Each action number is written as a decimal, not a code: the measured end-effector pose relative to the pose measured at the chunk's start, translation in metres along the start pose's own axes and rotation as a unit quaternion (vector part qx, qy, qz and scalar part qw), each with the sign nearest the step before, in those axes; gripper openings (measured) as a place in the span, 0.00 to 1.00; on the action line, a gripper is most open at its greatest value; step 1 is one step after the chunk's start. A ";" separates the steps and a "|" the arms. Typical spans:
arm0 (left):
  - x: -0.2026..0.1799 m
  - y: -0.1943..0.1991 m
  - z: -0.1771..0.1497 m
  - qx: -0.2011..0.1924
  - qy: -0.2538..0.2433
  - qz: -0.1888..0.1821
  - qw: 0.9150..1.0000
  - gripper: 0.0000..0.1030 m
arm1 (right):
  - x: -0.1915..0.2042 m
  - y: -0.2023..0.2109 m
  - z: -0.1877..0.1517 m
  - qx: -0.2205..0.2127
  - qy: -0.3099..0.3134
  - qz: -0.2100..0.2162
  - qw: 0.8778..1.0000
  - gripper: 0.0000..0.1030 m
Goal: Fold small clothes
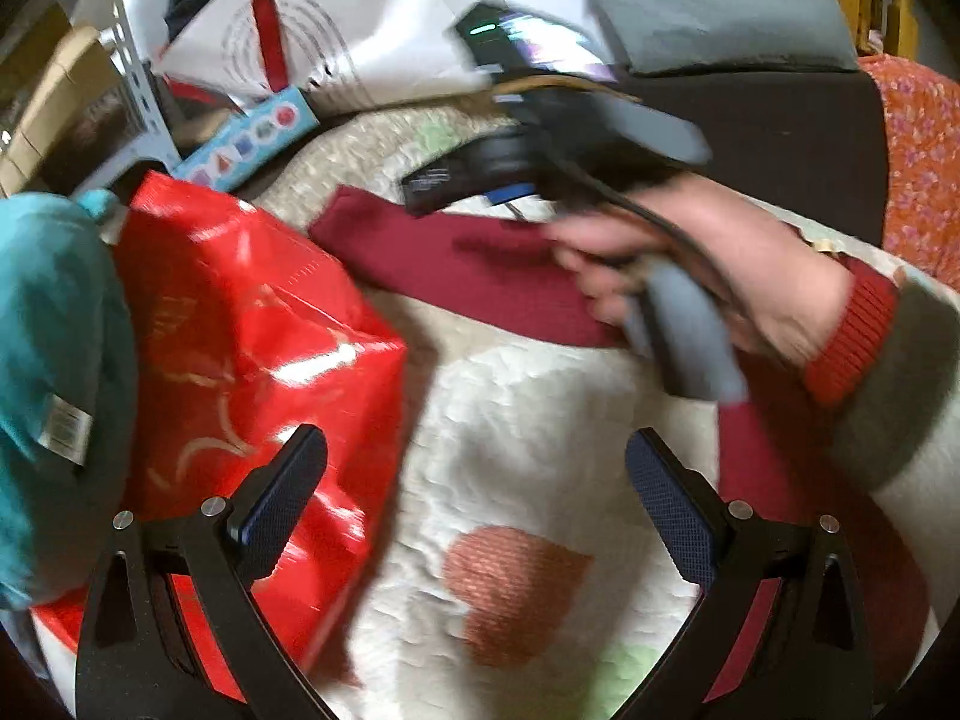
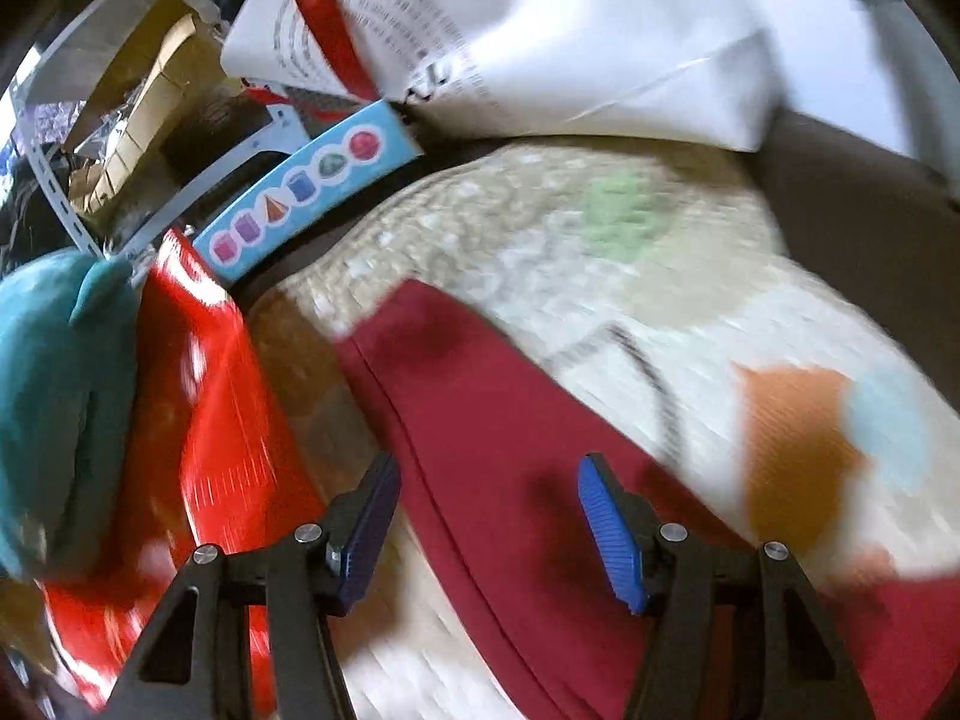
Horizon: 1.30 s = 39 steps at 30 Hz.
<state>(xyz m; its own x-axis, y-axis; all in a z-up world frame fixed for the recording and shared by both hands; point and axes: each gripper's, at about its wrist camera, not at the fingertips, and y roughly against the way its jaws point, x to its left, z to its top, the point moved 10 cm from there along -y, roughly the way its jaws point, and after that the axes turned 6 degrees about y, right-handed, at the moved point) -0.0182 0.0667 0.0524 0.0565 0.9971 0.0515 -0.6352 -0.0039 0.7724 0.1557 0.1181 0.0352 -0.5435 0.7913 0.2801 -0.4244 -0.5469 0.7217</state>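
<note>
- Quilted cream bedcover [image 1: 540, 420] with faded orange, green and pale blue patches fills the middle of both views; I cannot tell what it lies on.
- Clutter rings it: a glossy red bag [image 1: 240, 330] at 9 o'clock in the left wrist view, with a teal plush toy [image 1: 54, 360] beside it at the far left edge.
- At 11 o'clock sits a light blue box [image 2: 312, 192] printed with coloured shapes, and behind it a white paper bag [image 2: 570, 30] with a red ribbon.
- A dark red garment [image 2: 510, 450] lies flat on the bedcover, running from the centre of the right wrist view down to 5 o'clock.
- Right tongs [image 2: 489, 516] hang over that garment with their blue pads partly apart and nothing gripped; the blur hides whether they touch the cloth.
- In the left wrist view a hand [image 1: 720, 276] in a red-cuffed sleeve holds the right tool at 2 o'clock, over the garment.
- Left tongs [image 1: 474, 480] stand wide apart and empty above the bedcover, the red bag under the left finger.
</note>
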 end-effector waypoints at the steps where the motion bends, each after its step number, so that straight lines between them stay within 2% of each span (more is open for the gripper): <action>1: 0.001 0.001 0.001 -0.005 -0.003 0.006 1.000 0.98 | 0.006 -0.012 0.008 0.009 -0.002 0.015 1.000 0.58; 5: 0.003 -0.003 0.003 -0.002 -0.002 0.005 1.000 0.98 | 0.017 -0.058 0.042 0.017 -0.021 0.027 0.999 0.59; 7: 0.002 -0.004 0.005 -0.001 0.002 -0.001 1.000 0.98 | 0.018 -0.083 0.045 0.037 -0.036 0.024 0.998 0.59; 8: 0.002 -0.004 0.005 -0.001 0.002 -0.003 1.000 0.98 | 0.023 -0.097 0.043 0.048 -0.051 0.039 0.997 0.59; 9: 0.002 -0.004 0.006 -0.002 0.003 -0.004 1.000 0.98 | 0.024 -0.103 0.042 0.045 -0.059 0.046 0.996 0.58; 10: 0.002 -0.004 0.005 -0.001 0.003 -0.003 1.000 0.98 | 0.024 -0.102 0.044 0.016 -0.067 0.046 0.997 0.55; 11: 0.003 -0.005 0.006 0.000 0.004 -0.001 1.000 0.98 | 0.025 -0.099 0.045 0.007 -0.065 0.051 0.997 0.36; 12: 0.003 -0.006 0.007 0.000 0.006 -0.001 1.000 0.98 | 0.027 -0.095 0.044 0.006 -0.057 0.057 0.997 0.24; 13: 0.004 -0.006 0.008 0.000 0.010 -0.002 1.000 0.98 | 0.025 -0.086 0.042 0.005 -0.043 0.043 0.998 0.08; 19: 0.000 -0.003 0.014 -0.012 0.026 -0.007 1.000 0.98 | 0.003 0.029 0.023 -0.057 -0.016 0.029 0.998 0.08; 22: -0.004 -0.004 0.014 -0.011 0.028 -0.007 1.000 0.98 | -0.022 0.109 0.002 -0.087 -0.017 0.006 0.996 0.08; 26: -0.013 -0.008 0.015 -0.005 0.046 -0.017 0.999 0.98 | -0.071 0.219 -0.048 -0.135 -0.018 -0.062 0.989 0.08; 28: -0.023 -0.010 0.016 -0.006 0.053 -0.020 0.998 0.98 | -0.101 0.256 -0.080 -0.138 -0.031 -0.111 0.984 0.08; 31: -0.039 -0.012 0.016 -0.011 0.048 -0.017 0.999 0.98 | -0.157 0.301 -0.141 -0.133 -0.096 -0.164 0.973 0.08; 34: -0.059 -0.016 0.021 -0.019 0.038 -0.015 0.999 0.98 | -0.192 0.317 -0.191 -0.122 -0.142 -0.194 0.963 0.08; 36: -0.071 -0.022 0.023 -0.020 0.041 -0.018 0.999 0.98 | -0.216 0.321 -0.238 -0.100 -0.181 -0.209 0.956 0.08; 38: -0.081 -0.029 0.023 -0.016 0.046 -0.022 0.999 0.98 | -0.226 0.307 -0.270 -0.084 -0.211 -0.197 0.954 0.08; 39: -0.088 -0.034 0.022 -0.010 0.047 -0.027 0.998 0.98 | -0.229 0.300 -0.283 -0.072 -0.213 -0.209 0.952 0.08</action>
<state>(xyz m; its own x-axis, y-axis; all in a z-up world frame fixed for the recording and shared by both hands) 0.0156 -0.0226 0.0355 0.0200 0.9985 -0.0500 -0.6483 0.0510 0.7597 -0.0523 -0.3044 0.0083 0.0244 0.9701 0.2415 -0.6511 -0.1679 0.7402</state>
